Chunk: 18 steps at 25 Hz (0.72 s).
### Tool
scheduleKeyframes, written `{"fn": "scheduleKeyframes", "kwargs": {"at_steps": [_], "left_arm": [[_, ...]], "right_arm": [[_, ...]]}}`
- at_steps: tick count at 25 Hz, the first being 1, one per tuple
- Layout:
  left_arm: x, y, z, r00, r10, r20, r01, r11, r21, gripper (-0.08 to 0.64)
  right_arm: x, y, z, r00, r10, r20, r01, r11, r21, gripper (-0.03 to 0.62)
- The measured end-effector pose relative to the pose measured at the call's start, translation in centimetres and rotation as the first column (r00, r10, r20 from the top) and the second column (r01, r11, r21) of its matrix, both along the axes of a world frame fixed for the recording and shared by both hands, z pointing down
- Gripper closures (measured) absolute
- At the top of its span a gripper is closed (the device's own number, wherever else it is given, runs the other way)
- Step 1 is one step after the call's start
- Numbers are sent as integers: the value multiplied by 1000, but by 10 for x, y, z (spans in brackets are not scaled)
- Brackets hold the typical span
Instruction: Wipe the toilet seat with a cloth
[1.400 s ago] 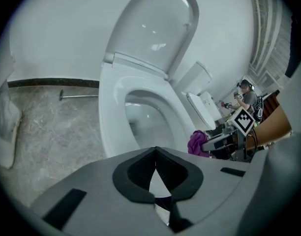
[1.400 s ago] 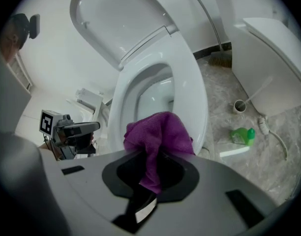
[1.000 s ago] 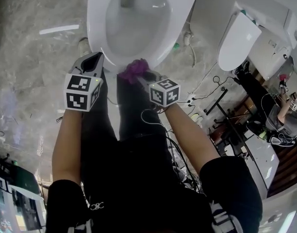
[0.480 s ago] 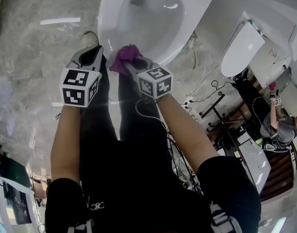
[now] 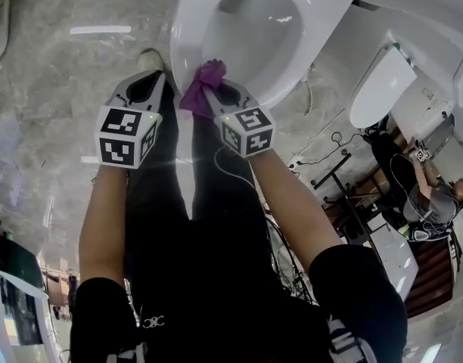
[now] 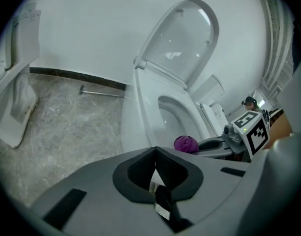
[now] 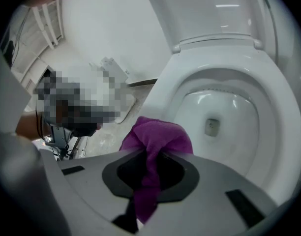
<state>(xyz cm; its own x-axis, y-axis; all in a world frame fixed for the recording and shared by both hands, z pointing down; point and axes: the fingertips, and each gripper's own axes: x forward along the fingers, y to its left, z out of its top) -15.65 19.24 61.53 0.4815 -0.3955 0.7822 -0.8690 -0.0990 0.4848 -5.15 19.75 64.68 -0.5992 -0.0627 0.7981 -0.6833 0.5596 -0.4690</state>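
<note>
My right gripper [image 5: 220, 97] pinches the cloth [image 5: 203, 82], its wad on the toilet seat [image 5: 184, 29] at 7 o'clock to wipe. Left gripper [image 5: 144, 89] is pressed together, empty, parked at 9 o'clock.

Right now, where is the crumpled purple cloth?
In the head view, the purple cloth is clamped in the right gripper, at the front rim of the white toilet seat.

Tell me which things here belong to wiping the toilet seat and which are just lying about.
For the job: purple cloth, toilet seat, right hand-held gripper clamped on the cloth.
Lying about: other white toilet, floor cables, metal rod by the wall.
</note>
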Motion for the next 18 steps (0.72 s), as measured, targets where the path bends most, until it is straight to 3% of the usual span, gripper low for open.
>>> {"fn": "scheduleKeyframes", "kwargs": {"at_steps": [8,18], "left_arm": [[-12,2,4,1000,-11,-2,11,1000,-9,552],[-29,-1,4,1000,-7,-3,7,1000,1,552]], "right_arm": [[-48,5,-17,985,-163,56,153,976,158,537],[-85,-50,-16,997,14,71,-24,989,144,537]]}}
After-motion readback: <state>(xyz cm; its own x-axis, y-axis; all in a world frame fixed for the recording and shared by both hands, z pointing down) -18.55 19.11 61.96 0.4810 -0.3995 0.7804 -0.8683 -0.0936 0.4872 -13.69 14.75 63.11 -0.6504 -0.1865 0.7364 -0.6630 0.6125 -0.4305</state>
